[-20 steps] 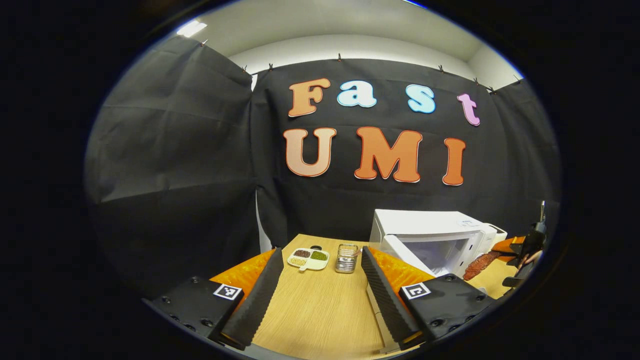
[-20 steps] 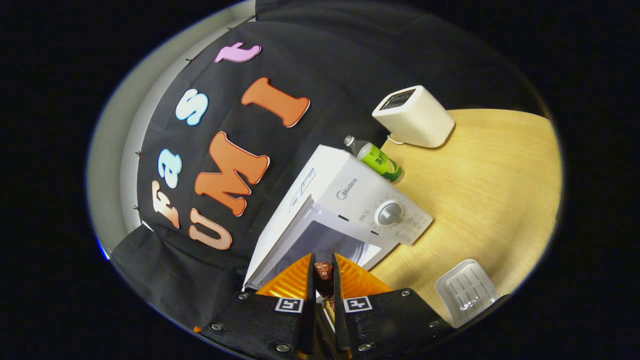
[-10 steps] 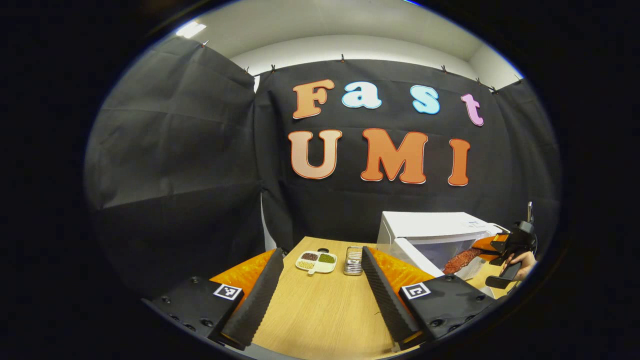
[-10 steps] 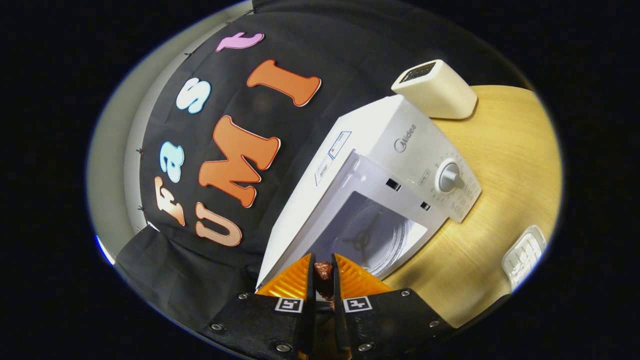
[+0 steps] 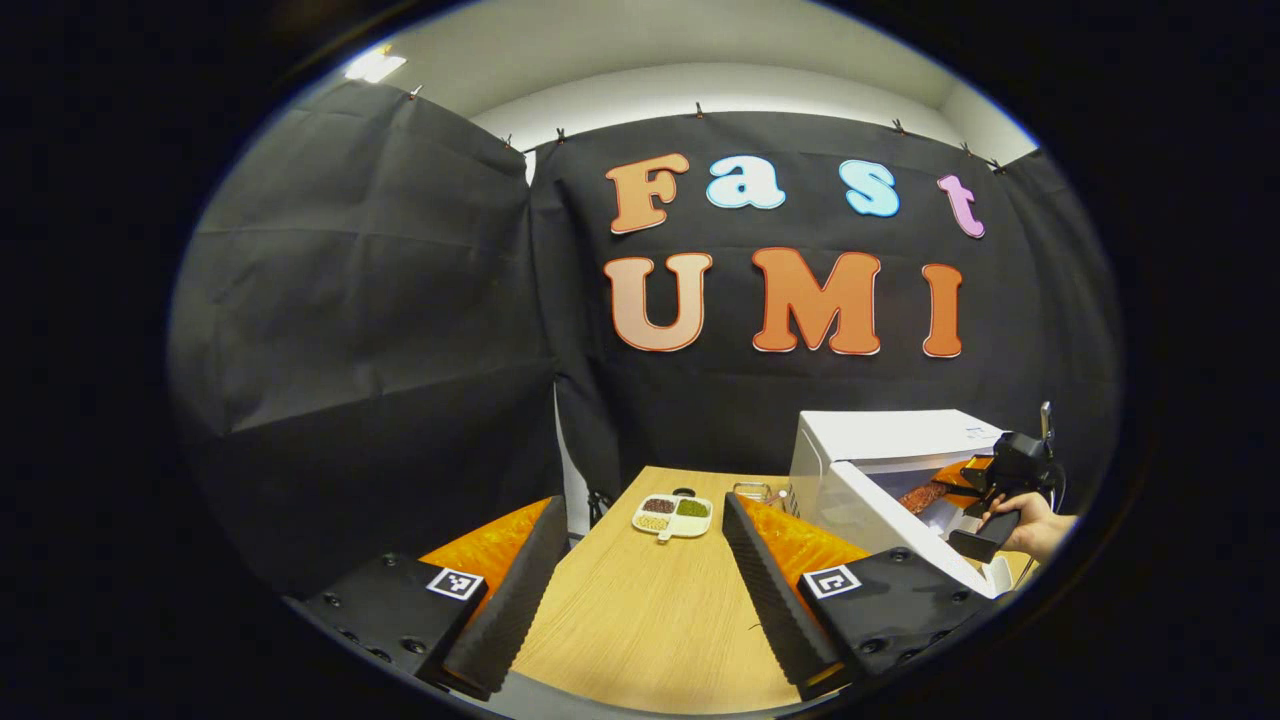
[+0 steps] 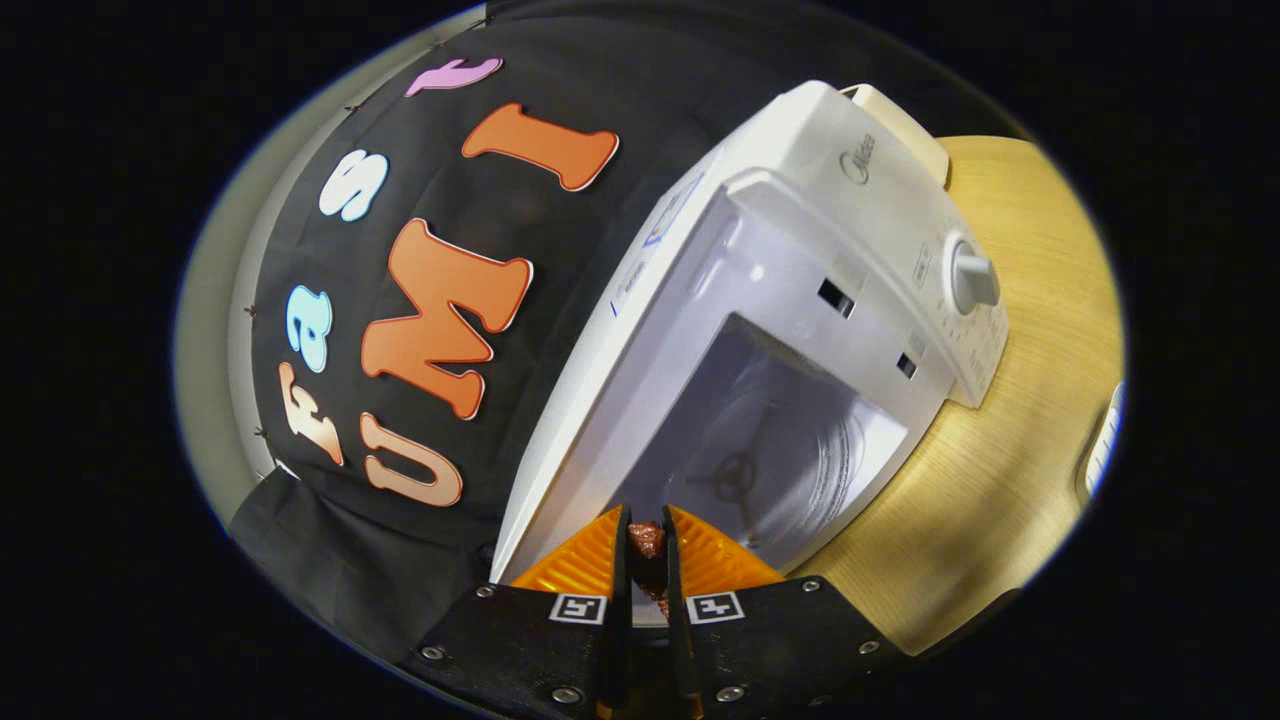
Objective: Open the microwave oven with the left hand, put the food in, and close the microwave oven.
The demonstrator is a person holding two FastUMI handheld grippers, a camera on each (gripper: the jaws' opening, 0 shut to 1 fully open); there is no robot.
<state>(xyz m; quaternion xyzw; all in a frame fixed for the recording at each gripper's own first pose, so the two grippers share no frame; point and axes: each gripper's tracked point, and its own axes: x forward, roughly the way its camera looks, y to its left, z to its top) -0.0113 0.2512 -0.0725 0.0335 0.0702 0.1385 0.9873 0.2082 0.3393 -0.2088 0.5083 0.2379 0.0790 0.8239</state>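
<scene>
The right gripper (image 6: 645, 545) has its fingers (image 6: 690, 560) pressed together on a reddish-brown piece of food (image 6: 646, 540), held at the mouth of the open microwave oven (image 6: 800, 330), whose turntable shows inside. The left gripper (image 5: 640, 570) hangs with fingers (image 5: 770, 590) spread wide and empty above the worktop (image 5: 650, 610), the oven's door (image 5: 890, 520) swung out beside it. A divided dish (image 5: 672, 514) sits farther back.

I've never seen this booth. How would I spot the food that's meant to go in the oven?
Find the white microwave with its door swung open, on the wooden table. At its opening, the right gripper is shut on the food. It is a long reddish-brown piece, unlike the small divided dish of grains farther left on the table.
</scene>
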